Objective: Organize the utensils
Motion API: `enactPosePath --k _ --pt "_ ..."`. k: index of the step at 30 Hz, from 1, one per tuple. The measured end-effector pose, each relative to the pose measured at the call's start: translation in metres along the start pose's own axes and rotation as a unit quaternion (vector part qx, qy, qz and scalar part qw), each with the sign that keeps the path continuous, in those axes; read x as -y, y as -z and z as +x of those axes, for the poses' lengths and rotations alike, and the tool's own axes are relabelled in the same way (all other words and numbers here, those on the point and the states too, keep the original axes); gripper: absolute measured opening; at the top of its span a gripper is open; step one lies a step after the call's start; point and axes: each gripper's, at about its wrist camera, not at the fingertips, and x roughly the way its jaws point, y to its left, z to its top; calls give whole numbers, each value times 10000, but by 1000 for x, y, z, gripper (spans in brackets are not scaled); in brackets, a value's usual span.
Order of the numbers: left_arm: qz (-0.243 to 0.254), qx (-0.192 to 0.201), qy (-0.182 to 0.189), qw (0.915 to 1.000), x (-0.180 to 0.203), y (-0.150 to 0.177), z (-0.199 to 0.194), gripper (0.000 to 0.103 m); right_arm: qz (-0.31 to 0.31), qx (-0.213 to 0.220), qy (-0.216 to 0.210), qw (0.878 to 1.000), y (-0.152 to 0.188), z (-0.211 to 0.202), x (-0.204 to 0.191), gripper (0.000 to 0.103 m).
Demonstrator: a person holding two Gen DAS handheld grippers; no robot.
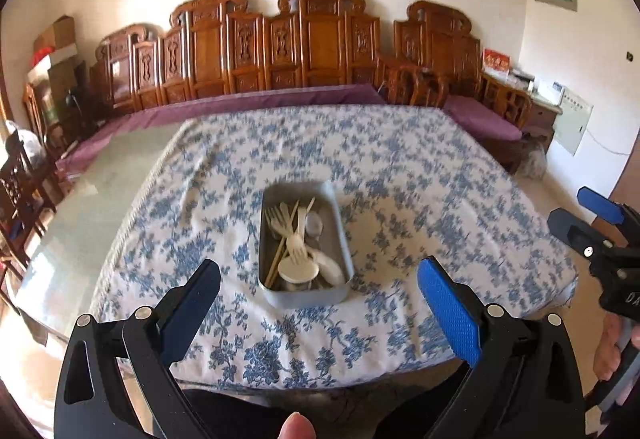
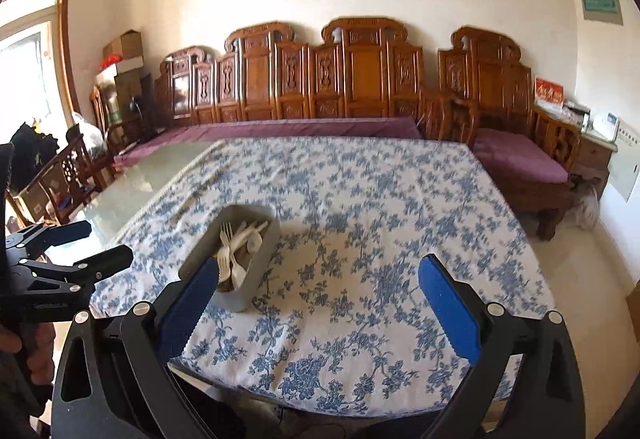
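Utensils (image 1: 298, 247) lie heaped in a grey oblong tray (image 1: 344, 239): pale plastic forks, spoons and a pair of chopsticks, mixed and overlapping, none seen outside the tray on the cloth. Whether this heap is the sorted result or the lot awaiting sorting cannot be judged from the pile alone. The tray stands on the blue-flowered cloth of the bench (image 1: 400, 167), toward its near edge, long axis running away from the person. Relative to the tray, the left tongs (image 1: 318, 303) sit directly in front, fingers spread wide and holding nothing, the tray centred in the gap. The right tongs (image 2: 318, 303), likewise spread and empty, stand off to the tray's right, so the tray shows behind the left finger (image 2: 188, 303) in that view. The left hand appears the nearer and better aligned. The left view shows the contents from above; the right view shows the tray's side wall (image 2: 256, 267) and hides its near end.
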Motion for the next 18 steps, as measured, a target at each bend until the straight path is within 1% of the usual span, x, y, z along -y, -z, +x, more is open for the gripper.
enactPosePath --k 5,9,12,18 --pt "41 250 -28 9997 9 -15 -29 95 0 312 25 9995 -14 -27 -4 100" --pt "52 548 -60 9985 15 -25 -54 95 -53 625 43 9980 -26 -49 -8 100" --pt "16 778 -10 9970 16 -33 -72 95 -101 815 92 9966 -33 -63 -10 100" --pt "-70 1068 -91 9942 15 -40 -94 95 -53 1047 110 9944 -41 -82 -8 100"
